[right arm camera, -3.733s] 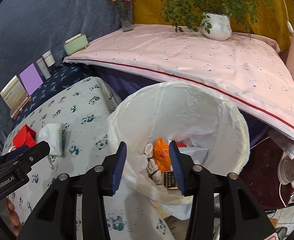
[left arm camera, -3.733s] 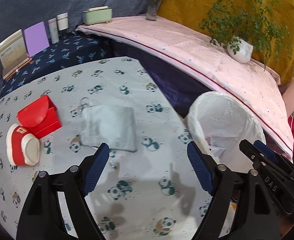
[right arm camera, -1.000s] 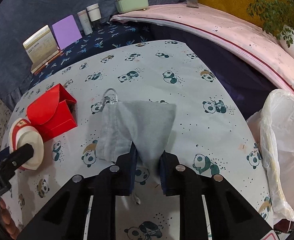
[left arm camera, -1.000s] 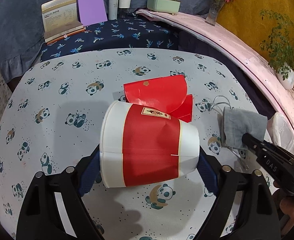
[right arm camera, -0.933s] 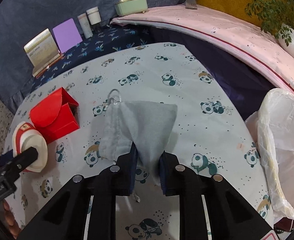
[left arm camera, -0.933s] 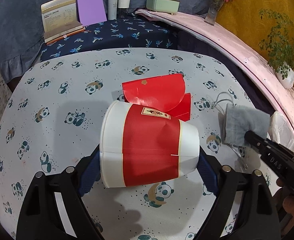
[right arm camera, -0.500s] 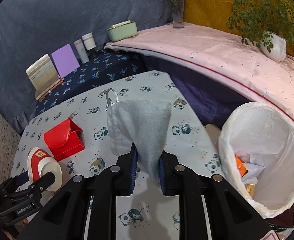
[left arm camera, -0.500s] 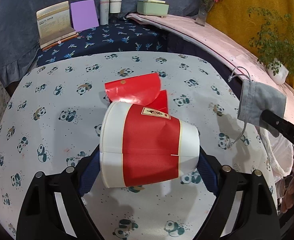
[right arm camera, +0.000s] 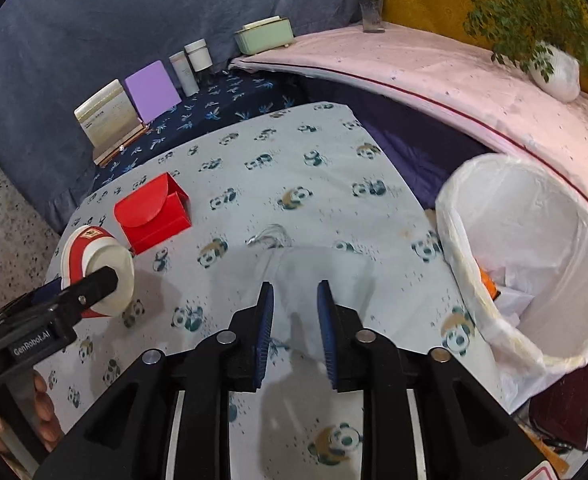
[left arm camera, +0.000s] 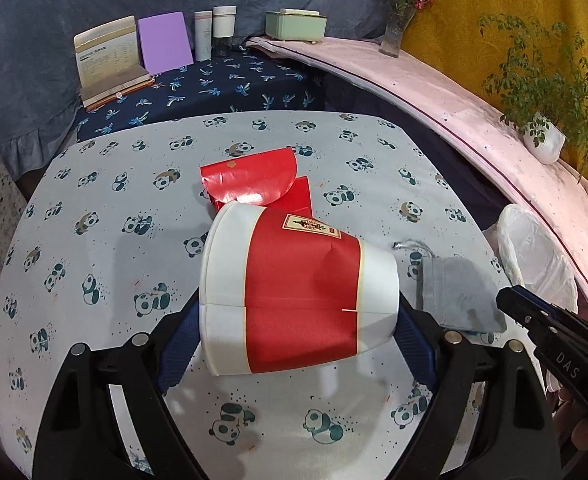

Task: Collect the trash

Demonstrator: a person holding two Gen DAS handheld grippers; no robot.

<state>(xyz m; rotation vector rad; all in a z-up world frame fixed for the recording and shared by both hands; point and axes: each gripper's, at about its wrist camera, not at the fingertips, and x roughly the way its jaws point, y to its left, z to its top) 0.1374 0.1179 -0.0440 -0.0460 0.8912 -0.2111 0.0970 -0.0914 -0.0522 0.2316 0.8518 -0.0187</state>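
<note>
The left claw is clamped on a red-and-white paper cup lying on its side between the blue pads, held over the panda-print desk, with the red folded carton on the cloth just beyond it. The right claw is spread apart, and the grey drawstring pouch lies flat on the desk right at its tips, partly between them, cord end pointing far. The white-lined trash bin stands off the desk's right edge, near the pouch, with paper and something orange inside.
</note>
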